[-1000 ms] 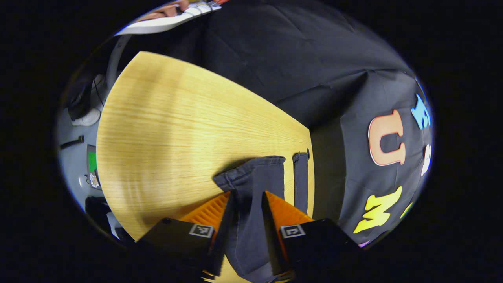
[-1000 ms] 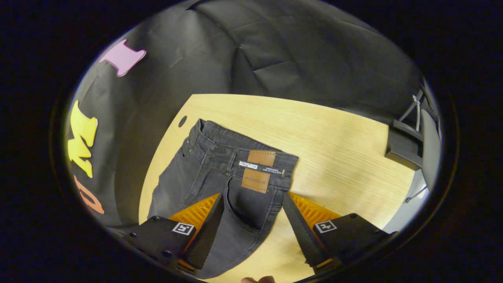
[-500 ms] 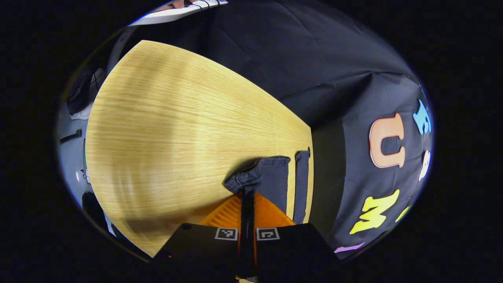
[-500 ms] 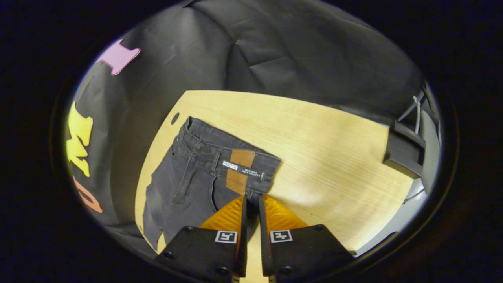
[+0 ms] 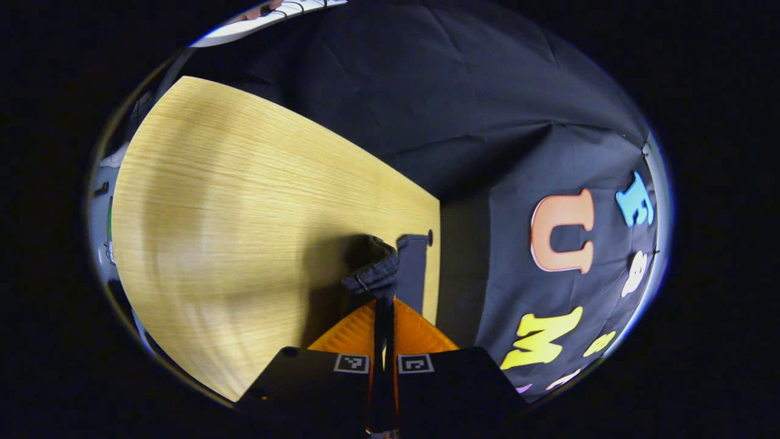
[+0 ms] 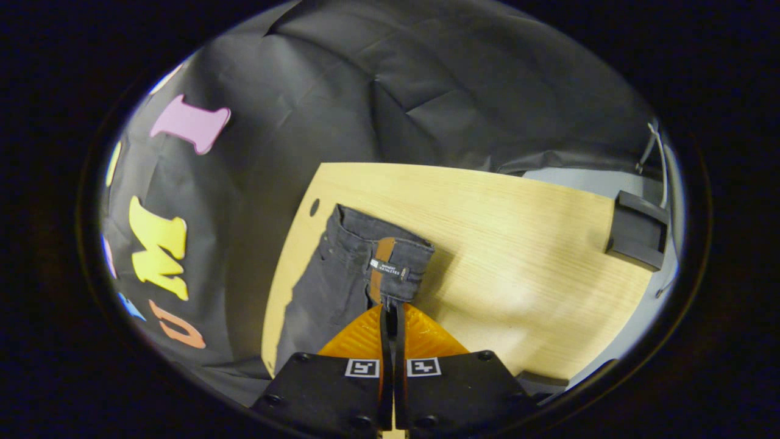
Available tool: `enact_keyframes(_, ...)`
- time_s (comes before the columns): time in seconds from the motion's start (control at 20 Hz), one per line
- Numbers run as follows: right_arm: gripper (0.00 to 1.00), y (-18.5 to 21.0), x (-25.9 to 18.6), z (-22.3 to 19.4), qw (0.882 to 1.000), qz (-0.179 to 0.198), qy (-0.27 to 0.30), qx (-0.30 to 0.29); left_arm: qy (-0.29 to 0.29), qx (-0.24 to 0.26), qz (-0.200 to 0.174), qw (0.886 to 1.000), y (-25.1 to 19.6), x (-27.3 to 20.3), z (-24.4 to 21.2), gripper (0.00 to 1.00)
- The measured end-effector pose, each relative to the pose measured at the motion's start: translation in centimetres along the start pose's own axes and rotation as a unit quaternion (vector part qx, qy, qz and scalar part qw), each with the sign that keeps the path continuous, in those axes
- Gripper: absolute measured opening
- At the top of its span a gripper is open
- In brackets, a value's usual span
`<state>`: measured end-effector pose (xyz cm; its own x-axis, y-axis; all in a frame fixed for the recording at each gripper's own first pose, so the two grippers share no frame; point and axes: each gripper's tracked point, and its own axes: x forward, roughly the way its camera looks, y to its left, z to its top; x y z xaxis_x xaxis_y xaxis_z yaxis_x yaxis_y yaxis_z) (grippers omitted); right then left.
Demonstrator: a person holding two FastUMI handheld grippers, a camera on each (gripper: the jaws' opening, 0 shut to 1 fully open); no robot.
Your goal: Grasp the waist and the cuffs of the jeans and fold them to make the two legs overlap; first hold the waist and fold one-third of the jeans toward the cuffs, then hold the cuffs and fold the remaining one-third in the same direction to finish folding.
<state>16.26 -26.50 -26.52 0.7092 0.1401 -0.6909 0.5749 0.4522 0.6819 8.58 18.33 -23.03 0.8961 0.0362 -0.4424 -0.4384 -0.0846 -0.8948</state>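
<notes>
My right gripper [image 6: 390, 314] pinches the waistband [image 6: 390, 259] of the dark grey jeans [image 6: 341, 274], its brown leather patch [image 6: 382, 268] showing in the right gripper view, while the left gripper view shows my left gripper [image 5: 384, 305] clamped on a bunched cuff [image 5: 375, 274]. The jeans lie along the wooden table's [image 6: 518, 244] edge beside the black cloth wall; the other cuff [image 5: 413, 268] rests flat near a hole [image 5: 429, 233] in the tabletop.

Both the left gripper [image 5: 384, 305] and the right gripper [image 6: 390, 311] have bright orange ridged fingers with black pads, black blocky bodies with small round screws, and little black-and-white square markers.
</notes>
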Motion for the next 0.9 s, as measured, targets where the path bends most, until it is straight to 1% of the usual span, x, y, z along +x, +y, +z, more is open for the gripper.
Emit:
enact_keyframes(0.15, 0.02, 3.1, -0.3, 0.6, 0.999, 0.030, 0.008, 0.022, 0.007, -0.005, -0.019, 1.000, -3.9, 1.0, -0.4, 0.04)
enact_keyframes(0.3, 0.01, 6.5, -0.2, 2.2, 0.998, 0.058, 0.009, 0.020, 0.014, -0.007, -0.033, 0.999, -7.5, 2.5, -0.5, 0.03)
enact_keyframes(0.5, 0.02, 11.1, 0.8, 4.2, 0.997, 0.082, 0.005, 0.008, 0.013, -0.022, -0.020, 0.999, -9.6, 5.8, 0.0, 0.03)
enact_keyframes(0.65, 0.01, 14.1, 2.7, 5.4, 0.995, 0.095, 0.001, 0.006, 0.012, -0.039, -0.017, 0.999, -11.3, 8.7, 0.1, 0.03)
enact_keyframes(0.75, 0.01, 15.7, 4.2, 5.9, 0.995, 0.103, 0.002, 0.013, 0.010, -0.042, -0.018, 0.999, -12.5, 10.8, 0.1, 0.03)
enact_keyframes(0.9, 0.01, 17.7, 7.9, 6.3, 0.994, 0.112, 0.002, 0.017, 0.011, -0.042, -0.019, 0.999, -14.0, 14.4, -0.3, 0.03)
